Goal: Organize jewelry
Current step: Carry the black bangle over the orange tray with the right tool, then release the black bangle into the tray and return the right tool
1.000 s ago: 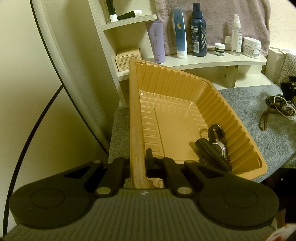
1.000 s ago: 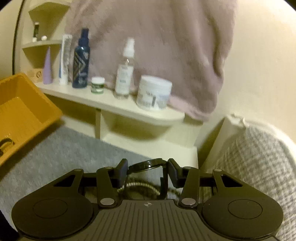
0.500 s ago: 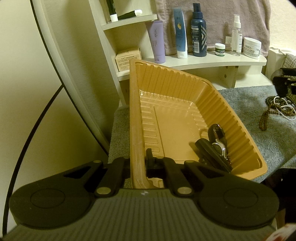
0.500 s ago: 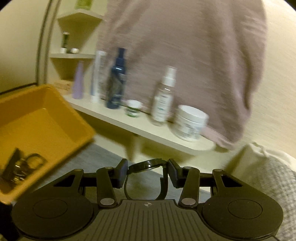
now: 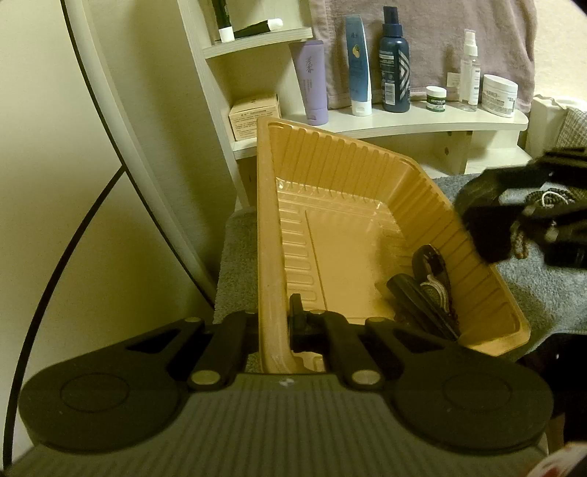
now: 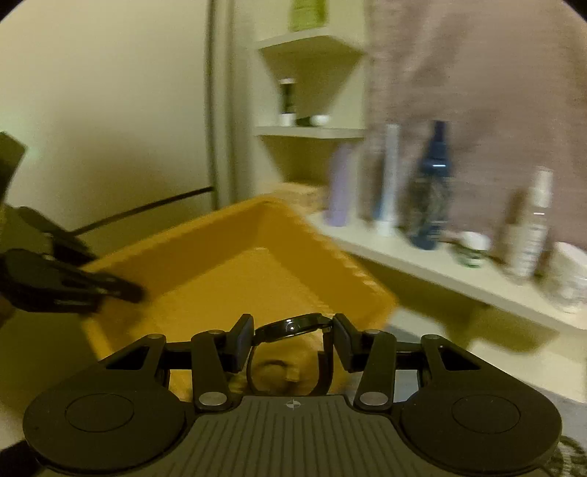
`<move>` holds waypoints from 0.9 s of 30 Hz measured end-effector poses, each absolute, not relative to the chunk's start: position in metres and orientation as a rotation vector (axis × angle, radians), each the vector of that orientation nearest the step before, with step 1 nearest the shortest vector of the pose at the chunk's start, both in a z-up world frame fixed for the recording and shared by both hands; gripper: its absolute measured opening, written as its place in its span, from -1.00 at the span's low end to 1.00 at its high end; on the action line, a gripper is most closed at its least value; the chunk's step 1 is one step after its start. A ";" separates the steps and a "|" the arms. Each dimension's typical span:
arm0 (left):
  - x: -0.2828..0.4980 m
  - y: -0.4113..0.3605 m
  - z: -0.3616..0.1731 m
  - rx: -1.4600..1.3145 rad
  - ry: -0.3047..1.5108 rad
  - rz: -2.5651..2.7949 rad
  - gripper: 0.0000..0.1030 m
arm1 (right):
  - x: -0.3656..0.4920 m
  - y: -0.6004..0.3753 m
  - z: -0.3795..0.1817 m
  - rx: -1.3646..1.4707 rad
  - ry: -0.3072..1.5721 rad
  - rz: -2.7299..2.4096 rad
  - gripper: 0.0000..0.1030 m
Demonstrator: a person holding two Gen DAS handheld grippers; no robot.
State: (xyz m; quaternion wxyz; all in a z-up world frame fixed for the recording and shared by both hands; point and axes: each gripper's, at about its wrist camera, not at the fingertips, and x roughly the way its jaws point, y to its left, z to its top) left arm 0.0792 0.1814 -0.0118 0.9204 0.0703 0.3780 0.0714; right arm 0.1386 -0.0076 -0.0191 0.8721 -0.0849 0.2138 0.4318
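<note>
Right gripper [image 6: 291,339] clenches a light, stiff watch [image 6: 293,326] by its case; left gripper [image 5: 271,326] pinches the flimsy tray [image 5: 352,235] wall

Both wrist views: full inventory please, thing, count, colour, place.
tray: 1, orange, on the grey mat, its near-left wall clamped by the left hand-held gripper
dark jewelry pieces: a small pile, count unclear, black and silver, tray's near-right corner
watch: 1, black, held over the tray's near edge
beaded strands: count unclear, brown and pale, on the mat right of the tray
mat: 1, grey, under the tray
bottles, tubes and jars: about 6, mixed colours, on the lower shelf
box: 1, beige, shelf behind the tray
towel: 1, mauve, hanging behind the shelf
left hand-held gripper: black, shut
right hand-held gripper: black, shut
</note>
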 end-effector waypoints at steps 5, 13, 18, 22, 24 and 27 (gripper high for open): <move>0.079 0.181 -0.012 0.142 0.775 0.145 -0.93 | 0.136 0.014 -0.028 -0.175 0.479 0.966 -0.09; 0.079 0.181 -0.012 0.140 0.775 0.145 -0.93 | 0.134 0.029 -0.035 -0.166 0.504 0.989 -0.09; 0.079 0.181 -0.012 0.139 0.774 0.145 -0.93 | 0.131 0.032 -0.037 -0.163 0.504 0.990 -0.09; 0.079 0.181 -0.012 0.140 0.774 0.145 -0.93 | 0.130 0.035 -0.040 -0.168 0.508 0.996 -0.09; 0.079 0.181 -0.012 0.141 0.774 0.145 -0.93 | 0.129 0.036 -0.040 -0.166 0.506 0.997 -0.09; 0.079 0.181 -0.012 0.140 0.774 0.145 -0.92 | 0.129 0.037 -0.042 -0.161 0.507 0.998 -0.09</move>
